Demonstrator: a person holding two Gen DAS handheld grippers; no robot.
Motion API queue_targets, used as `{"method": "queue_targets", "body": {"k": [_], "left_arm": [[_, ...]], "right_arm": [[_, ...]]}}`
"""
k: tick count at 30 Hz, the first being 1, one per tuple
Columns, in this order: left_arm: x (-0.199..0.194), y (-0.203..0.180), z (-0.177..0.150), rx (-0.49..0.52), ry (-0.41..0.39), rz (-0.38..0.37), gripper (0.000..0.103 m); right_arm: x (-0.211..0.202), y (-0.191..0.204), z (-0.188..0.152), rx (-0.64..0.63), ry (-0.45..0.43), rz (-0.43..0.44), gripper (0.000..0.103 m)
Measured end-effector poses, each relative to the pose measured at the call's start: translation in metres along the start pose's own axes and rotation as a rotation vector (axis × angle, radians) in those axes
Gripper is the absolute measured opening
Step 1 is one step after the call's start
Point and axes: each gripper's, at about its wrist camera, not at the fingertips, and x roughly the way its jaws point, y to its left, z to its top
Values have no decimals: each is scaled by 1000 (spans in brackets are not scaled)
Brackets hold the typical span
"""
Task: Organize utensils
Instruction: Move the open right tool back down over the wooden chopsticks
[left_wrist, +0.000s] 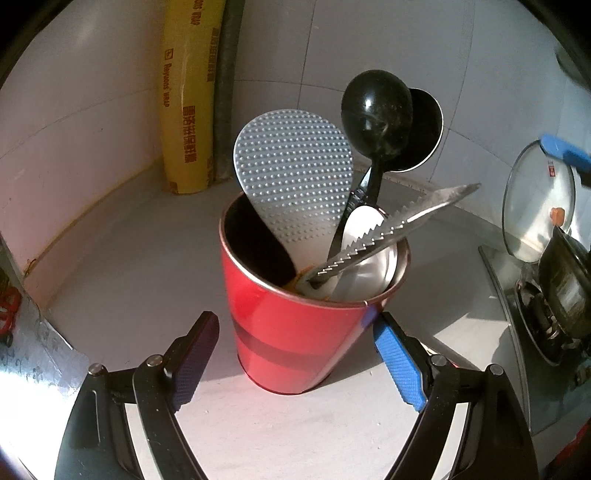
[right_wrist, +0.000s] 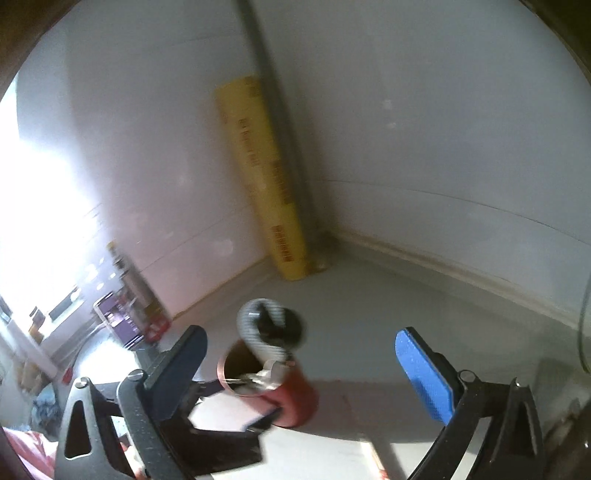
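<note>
Left gripper (left_wrist: 297, 318) clamped on red cup (left_wrist: 295, 354); serrated knife (left_wrist: 388, 229) inside, leaning toward 2 o'clock. Right gripper (right_wrist: 301, 332) released, empty, cup at 6 o'clock.

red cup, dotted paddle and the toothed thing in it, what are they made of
Red cup: probably painted metal, glossy with a thin bare metallic rim. Dotted paddle: looks like matte grey plastic, moulded bumps all over. Toothed utensil: shiny steel by its bright mirror-like glint; possibly tongs or a serrated knife.
</note>
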Motion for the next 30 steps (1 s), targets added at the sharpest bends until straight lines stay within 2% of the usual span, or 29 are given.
{"method": "queue_targets", "body": {"k": [3,5,9,15,21,24,28,30], "left_arm": [[0,-2,1,5,-6,7,86],[0,-4,1,5,-11,3,86],[2,-4,2,-28,-3,-18,86],[8,-3,8,-65,-9,-36,87],[14,-16,7,22,-36,43,87],[17,-17,8,6,-45,50,87],[19,-17,9,-17,-51,64,87],[19,-17,9,-16,-53,64,87]], "right_arm": [[-8,-20,-4,40,-16,-24,103],[-8,-33,-9,61,4,-45,103],[2,-50,-26,52,98,-68,103],[28,-54,-59,-54,248,-171,103],[60,-58,-76,-88,327,-129,103],[78,-56,-80,-130,359,-126,103],[97,-50,-89,-139,429,-40,103],[107,-50,-92,-146,455,-32,103]]}}
